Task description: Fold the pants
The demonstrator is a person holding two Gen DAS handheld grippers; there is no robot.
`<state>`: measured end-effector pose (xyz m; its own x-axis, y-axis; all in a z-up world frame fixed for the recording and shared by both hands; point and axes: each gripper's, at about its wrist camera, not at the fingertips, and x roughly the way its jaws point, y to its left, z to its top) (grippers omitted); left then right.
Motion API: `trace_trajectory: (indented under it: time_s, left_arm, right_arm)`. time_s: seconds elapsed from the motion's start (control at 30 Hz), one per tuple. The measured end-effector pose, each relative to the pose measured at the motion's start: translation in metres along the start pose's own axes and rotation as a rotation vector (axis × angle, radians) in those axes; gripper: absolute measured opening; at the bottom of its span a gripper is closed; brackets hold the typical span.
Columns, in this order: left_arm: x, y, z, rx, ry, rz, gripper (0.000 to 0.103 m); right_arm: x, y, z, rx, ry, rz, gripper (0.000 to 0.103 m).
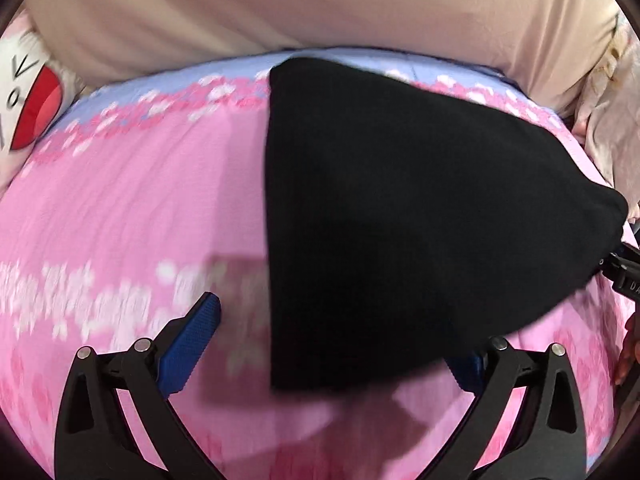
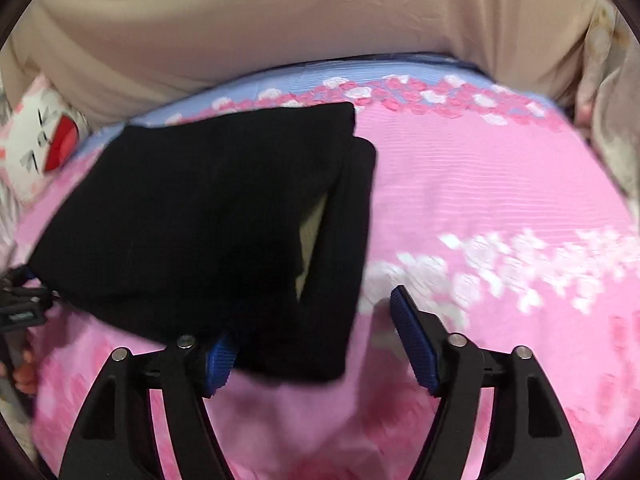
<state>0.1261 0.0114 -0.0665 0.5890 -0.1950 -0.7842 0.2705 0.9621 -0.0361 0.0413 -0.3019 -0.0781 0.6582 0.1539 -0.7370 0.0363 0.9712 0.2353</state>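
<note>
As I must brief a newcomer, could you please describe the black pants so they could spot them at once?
Start from the pink floral bedsheet below the beige fabric. The black pants lie folded on it, the only dark, plain item against the flowered pink.

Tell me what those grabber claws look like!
Each gripper, left and right, is a black plastic claw with two curved arms that have triangle-shaped cutouts. Shiny silver round pins sit at the joints. The fingertips wear bumpy bright blue pads. No cables or sleeves show.
</note>
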Motion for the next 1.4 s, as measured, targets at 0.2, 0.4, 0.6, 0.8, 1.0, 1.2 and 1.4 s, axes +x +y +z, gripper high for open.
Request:
trace_trajectory:
  time_s: [0.2, 0.4, 0.6, 0.8, 1.0, 1.2, 1.4]
  left_arm:
    - [-0.035, -0.006, 0.022, 0.024, -0.065, -0.14, 0.031]
    - [-0.096, 0.008, -0.018, 0.028, -0.054, -0.218, 0.03]
    - [-0.089, -0.024, -0.095, 0.106, 0.041, -0.089, 0.04]
    - [-0.147, -0.018, -0.079, 0.083, -0.093, -0.099, 0.097]
    - [-0.163, -0.035, -0.055, 0.072, -0.165, -0.123, 0.098]
    - [-0.11, -0.052, -0.047, 0.053, -0.06, -0.079, 0.098]
    - [-0.085, -0.043, -0.059, 0.001, 0.016, -0.08, 0.098]
  right_arm:
    - [-0.048, 0.002, 0.01, 0.113, -0.107, 0.14, 0.019]
    - [-0.102, -0.001, -0.046, 0.133, -0.091, 0.167, 0.019]
    - [-0.095, -0.036, -0.112, 0.259, 0.015, 0.164, 0.031]
    - [-0.147, -0.023, -0.088, 0.23, -0.11, 0.173, 0.074]
    - [-0.133, -0.009, -0.04, 0.178, -0.153, 0.226, 0.075]
    - [-0.076, -0.022, 0.009, 0.187, -0.075, 0.191, 0.076]
    - [-0.026, -0.009, 0.017, 0.077, 0.062, 0.153, 0.041]
